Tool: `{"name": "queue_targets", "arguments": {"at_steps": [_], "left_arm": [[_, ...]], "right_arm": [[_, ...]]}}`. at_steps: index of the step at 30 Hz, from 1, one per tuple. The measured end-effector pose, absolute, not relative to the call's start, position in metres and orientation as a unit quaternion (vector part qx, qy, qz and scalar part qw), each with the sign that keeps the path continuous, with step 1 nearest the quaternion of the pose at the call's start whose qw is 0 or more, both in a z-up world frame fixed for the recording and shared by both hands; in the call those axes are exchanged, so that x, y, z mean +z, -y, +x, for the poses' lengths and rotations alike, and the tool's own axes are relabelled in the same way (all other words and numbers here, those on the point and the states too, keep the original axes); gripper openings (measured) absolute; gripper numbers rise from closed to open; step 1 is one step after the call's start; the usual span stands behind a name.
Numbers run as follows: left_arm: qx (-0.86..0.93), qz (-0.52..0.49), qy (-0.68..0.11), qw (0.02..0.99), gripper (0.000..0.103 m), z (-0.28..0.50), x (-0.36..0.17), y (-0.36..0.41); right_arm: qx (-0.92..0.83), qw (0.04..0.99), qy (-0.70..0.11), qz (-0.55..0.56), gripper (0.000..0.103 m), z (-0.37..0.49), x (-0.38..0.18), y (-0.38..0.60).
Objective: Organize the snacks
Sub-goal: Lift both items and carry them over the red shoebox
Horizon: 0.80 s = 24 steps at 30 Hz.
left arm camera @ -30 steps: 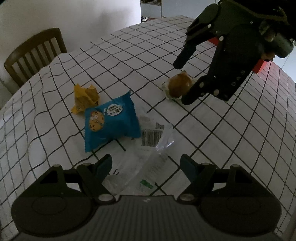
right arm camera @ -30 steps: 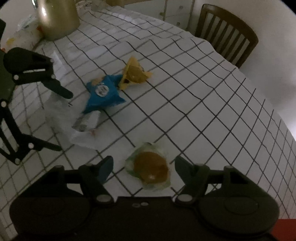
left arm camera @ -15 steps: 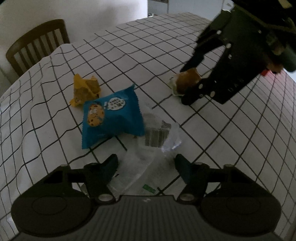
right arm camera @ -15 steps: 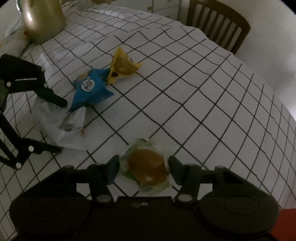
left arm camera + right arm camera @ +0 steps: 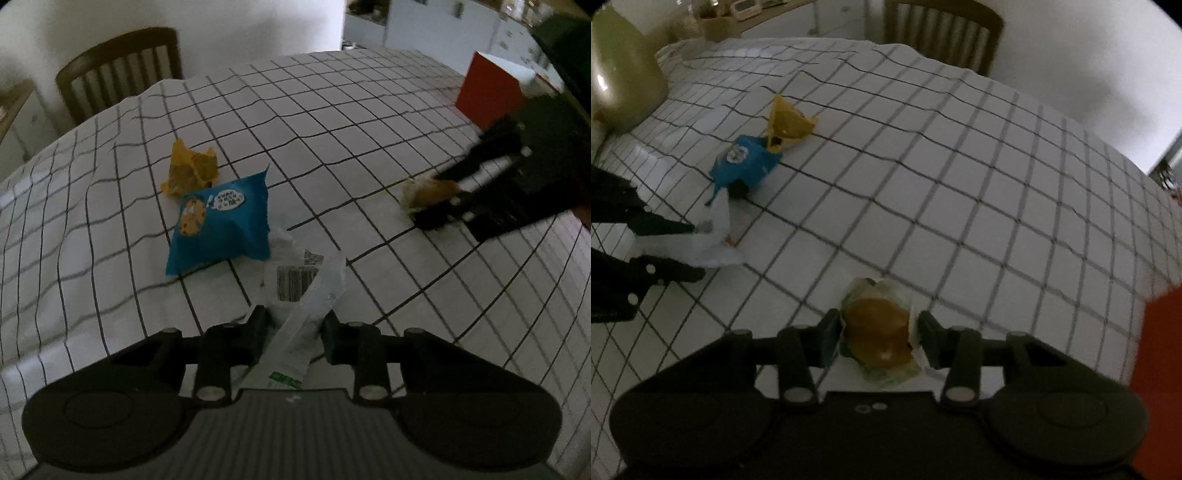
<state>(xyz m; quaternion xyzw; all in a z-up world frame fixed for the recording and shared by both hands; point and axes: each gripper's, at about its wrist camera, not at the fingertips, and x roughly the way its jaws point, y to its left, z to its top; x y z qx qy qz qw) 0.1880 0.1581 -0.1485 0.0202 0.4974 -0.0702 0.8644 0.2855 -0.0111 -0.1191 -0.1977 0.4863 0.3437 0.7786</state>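
Note:
My left gripper (image 5: 293, 325) is shut on a clear plastic snack bag (image 5: 299, 291) with a barcode label, lying on the checked tablecloth. A blue cookie packet (image 5: 219, 225) and a yellow wrapper (image 5: 190, 170) lie just beyond it. My right gripper (image 5: 877, 334) is shut on a wrapped brown bun (image 5: 877, 330). The left wrist view shows the right gripper (image 5: 443, 201) holding the bun (image 5: 424, 192) at the right. The right wrist view shows the left gripper (image 5: 698, 251) on the clear bag (image 5: 701, 243), the blue packet (image 5: 744, 164) and the yellow wrapper (image 5: 788, 123).
A red box (image 5: 487, 94) stands at the table's far right; it also shows in the right wrist view (image 5: 1160, 362). A wooden chair (image 5: 122, 70) stands at the far edge. A gold-green jug (image 5: 620, 74) stands at the left.
Both grippers have closed: the left on the clear bag, the right on the bun. Both have moved in lower over the table.

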Motion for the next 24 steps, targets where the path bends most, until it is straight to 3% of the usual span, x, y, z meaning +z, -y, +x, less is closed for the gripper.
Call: {"name": "queue_targets", "arguments": {"at_steps": [14,24], "left_arm": [[0.002,-0.128,-0.514,0.848,0.028,0.16,-0.141,-0.139],[0.019,-0.16,-0.516,0.841,0.023,0.138,-0.129,-0.097]], "right_arm": [[0.3,0.803,-0.5,-0.12,0.044,0.238,-0.095,0.089],[0.29,0.818,-0.492,-0.072,0.044,0.214,-0.071,0.146]]}}
